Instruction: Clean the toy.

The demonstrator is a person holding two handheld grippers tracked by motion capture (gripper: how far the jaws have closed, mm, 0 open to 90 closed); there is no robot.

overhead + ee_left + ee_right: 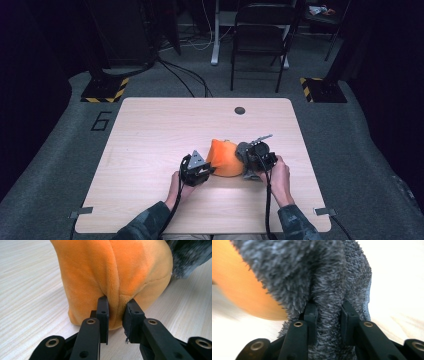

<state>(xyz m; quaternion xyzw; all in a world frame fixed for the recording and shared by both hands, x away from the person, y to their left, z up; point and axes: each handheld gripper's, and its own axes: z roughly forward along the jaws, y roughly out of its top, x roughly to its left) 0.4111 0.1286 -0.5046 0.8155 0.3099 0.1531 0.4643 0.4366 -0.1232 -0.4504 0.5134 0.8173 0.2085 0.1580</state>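
Two soft items, an orange plush (225,159) and a grey fleece (332,272) touching it, lie near the table's (150,150) front edge, right of centre. The left gripper (116,315) pinches a plush fold and the right gripper (328,315) a fleece ridge; both look light, limp and easily bunched, best taken by folds. Pale wood top; dark room, folding chair (260,35) beyond.

An orange plush piece (224,158) sits bunched on the table (150,150), right of its centre and toward the near edge, a seam fold (115,290) running down its side. A grey fuzzy cloth (324,277) with a stitched hem touches the orange piece's right side.
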